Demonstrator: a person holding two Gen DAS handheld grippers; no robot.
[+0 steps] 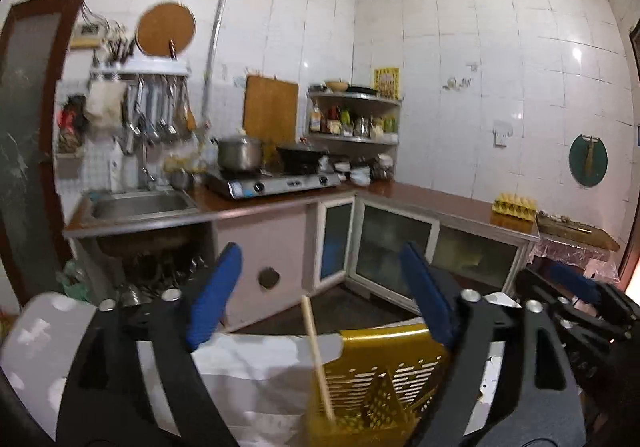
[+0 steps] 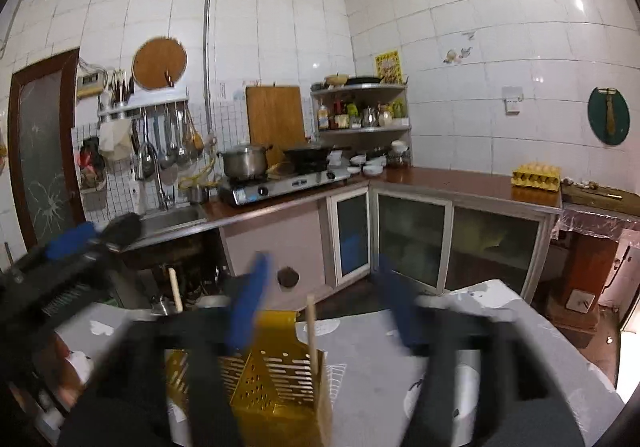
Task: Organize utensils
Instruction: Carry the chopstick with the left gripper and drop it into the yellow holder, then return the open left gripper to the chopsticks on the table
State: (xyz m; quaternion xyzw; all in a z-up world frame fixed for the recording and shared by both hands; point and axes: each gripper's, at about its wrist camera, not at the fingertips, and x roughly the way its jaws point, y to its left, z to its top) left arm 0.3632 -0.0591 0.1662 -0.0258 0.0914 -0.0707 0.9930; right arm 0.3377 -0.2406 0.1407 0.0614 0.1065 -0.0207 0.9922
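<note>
Left tongs (image 1: 320, 295) are seen spread wide, blue pads (image 1: 214, 297) apart, nothing gripped. Right tongs (image 2: 324, 303) are blurred but stand open, nothing pressed between them. A yellow perforated plastic utensil holder (image 1: 372, 379) is set low at 6 o'clock, on a white-covered counter (image 1: 256, 375). A pale wooden stick (image 1: 316, 355) stands tilted inside the holder; in the right wrist view a second wooden stick (image 2: 175, 289) is seen at 9 o'clock of it, its base hidden. Further off, a steel sink (image 1: 140, 205) lies at 10 o'clock, a silver gas stove (image 1: 272, 183) with a steel pot (image 1: 239, 154) at 12 o'clock. A yellow egg carton (image 1: 514, 205) is placed at 2 o'clock.
</note>
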